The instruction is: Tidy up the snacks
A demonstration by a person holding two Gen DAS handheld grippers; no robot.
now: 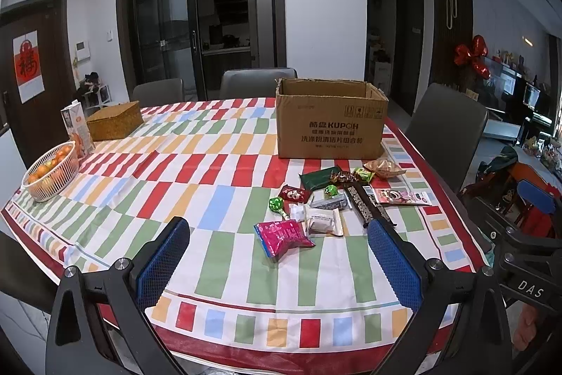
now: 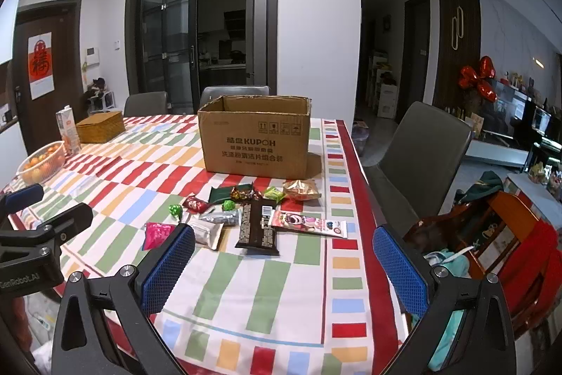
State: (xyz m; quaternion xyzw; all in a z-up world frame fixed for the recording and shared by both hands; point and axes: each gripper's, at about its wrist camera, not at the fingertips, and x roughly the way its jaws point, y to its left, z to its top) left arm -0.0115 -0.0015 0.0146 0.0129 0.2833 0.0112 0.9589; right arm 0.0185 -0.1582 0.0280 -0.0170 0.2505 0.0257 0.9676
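Both the left gripper [image 1: 279, 255] and the right gripper [image 2: 284, 257] hung released and empty above the near edge of the striped table [image 1: 224, 255], so the first step seemed not begun: the next move likely called for closing on the crinkled pink snack packet [image 1: 282, 237], nearest of the scattered wrapped snacks [image 2: 253, 217] by the right edge, then lifting it into the open brown cardboard box [image 1: 330, 125] behind them.

Even, cool indoor light, soft shadows, sharp centre, heavy fisheye-bent dark corners.

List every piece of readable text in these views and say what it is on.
"KUPOH": box.
"DAS": right gripper, seen from the left wrist.
"GenRobot.AI", partly cut off: left gripper, seen from the right wrist.
"福": red poster on the door.
Other box lines, the carton and the snack wrappers: too small to read.
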